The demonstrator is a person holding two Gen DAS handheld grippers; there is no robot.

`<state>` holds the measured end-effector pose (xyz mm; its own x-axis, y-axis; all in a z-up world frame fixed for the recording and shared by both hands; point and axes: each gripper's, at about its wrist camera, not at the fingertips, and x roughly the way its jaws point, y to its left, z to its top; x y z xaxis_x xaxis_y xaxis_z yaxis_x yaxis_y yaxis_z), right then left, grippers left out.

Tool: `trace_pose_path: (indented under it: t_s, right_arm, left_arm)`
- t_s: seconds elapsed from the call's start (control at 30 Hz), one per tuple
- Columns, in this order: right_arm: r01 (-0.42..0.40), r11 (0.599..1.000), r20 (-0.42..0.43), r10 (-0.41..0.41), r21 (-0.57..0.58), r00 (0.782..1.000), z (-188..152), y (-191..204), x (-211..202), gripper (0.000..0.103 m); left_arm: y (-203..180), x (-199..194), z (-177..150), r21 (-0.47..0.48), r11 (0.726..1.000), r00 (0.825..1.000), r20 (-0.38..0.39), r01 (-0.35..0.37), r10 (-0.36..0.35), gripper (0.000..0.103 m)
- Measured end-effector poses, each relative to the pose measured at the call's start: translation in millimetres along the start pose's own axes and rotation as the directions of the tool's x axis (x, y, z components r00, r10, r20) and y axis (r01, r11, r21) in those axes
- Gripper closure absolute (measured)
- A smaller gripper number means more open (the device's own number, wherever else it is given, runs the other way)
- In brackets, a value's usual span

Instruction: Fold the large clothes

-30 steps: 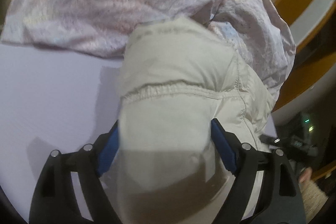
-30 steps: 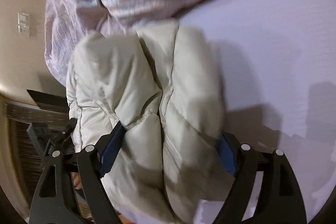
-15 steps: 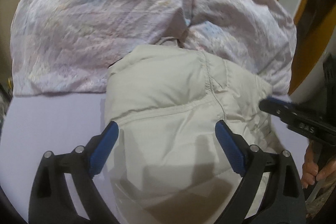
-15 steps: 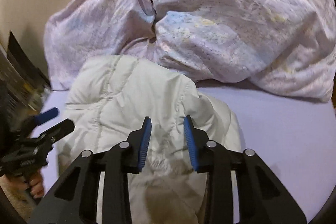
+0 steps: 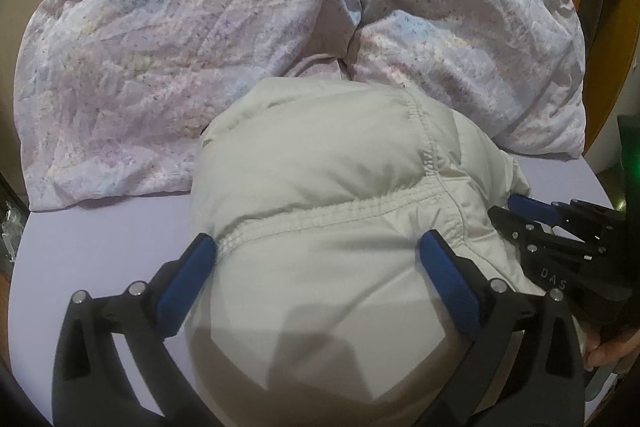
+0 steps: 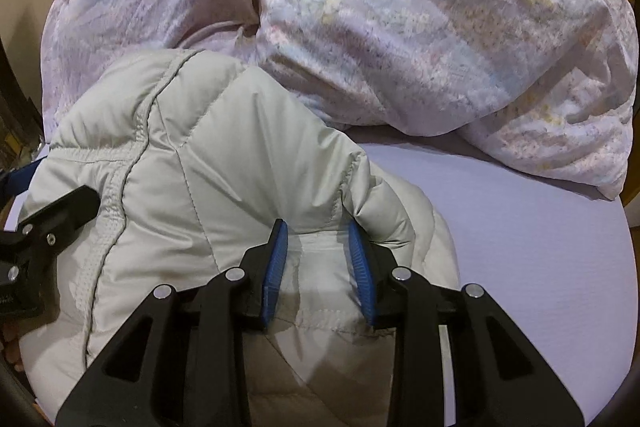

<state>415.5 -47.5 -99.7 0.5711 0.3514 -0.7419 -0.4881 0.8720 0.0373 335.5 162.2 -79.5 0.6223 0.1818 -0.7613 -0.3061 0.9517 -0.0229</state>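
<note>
A cream puffy jacket (image 5: 328, 211) lies bundled on the lilac bed sheet (image 5: 100, 259). My left gripper (image 5: 316, 251) is open, its blue pads wide apart over the jacket's near end. In the right wrist view the jacket (image 6: 208, 163) fills the lower left. My right gripper (image 6: 318, 239) has its jaws narrowed on a fold of the jacket between the blue pads. The right gripper also shows at the right edge of the left wrist view (image 5: 560, 227).
A crumpled floral pink duvet (image 5: 240, 27) is heaped behind the jacket and also fills the top of the right wrist view (image 6: 420, 27). Bare lilac sheet (image 6: 520, 247) lies to the right. A wooden frame (image 5: 600, 7) stands at far right.
Both grippers pulled back and levelled, so the jacket now lies lower and nearer. The right gripper closed from wide open onto a fold of the jacket. The left stayed open.
</note>
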Motion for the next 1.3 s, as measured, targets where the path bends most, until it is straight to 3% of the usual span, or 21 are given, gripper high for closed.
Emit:
trace_pose_path:
  t_s: [0.4,0.77,1.0,1.1,1.3]
  right_arm:
    - [-0.042,0.999,0.052,0.041,0.022,0.998,-13.5,-8.3,14.9,0.070]
    - [-0.024,0.999,0.131,0.020,0.028,0.991,-29.2,-5.7,21.5,0.070]
    - [0.009,1.000,0.102,-0.009,0.000,0.995,-22.7,6.3,22.7,0.070]
    - [-0.002,1.000,0.054,0.000,0.029,0.999,-14.0,5.9,5.6,0.069]
    - [-0.063,0.990,0.103,0.050,0.127,0.993,-31.6,-7.6,-45.7,0.068]
  left_arm:
    - [-3.9,21.9,-11.5,0.004,0.999,0.999,0.036,-0.035,0.035,0.002]
    - [-5.9,28.3,-18.4,0.000,0.998,0.994,0.088,-0.063,0.063,0.002]
    - [-7.6,27.6,-18.8,0.004,0.997,0.994,0.083,-0.075,0.075,0.002]
    - [-1.0,17.9,-12.1,-0.019,0.999,0.998,0.034,-0.050,0.051,0.002]
    - [26.9,-4.8,-1.9,-0.122,0.992,1.000,-0.010,-0.022,0.021,0.002]
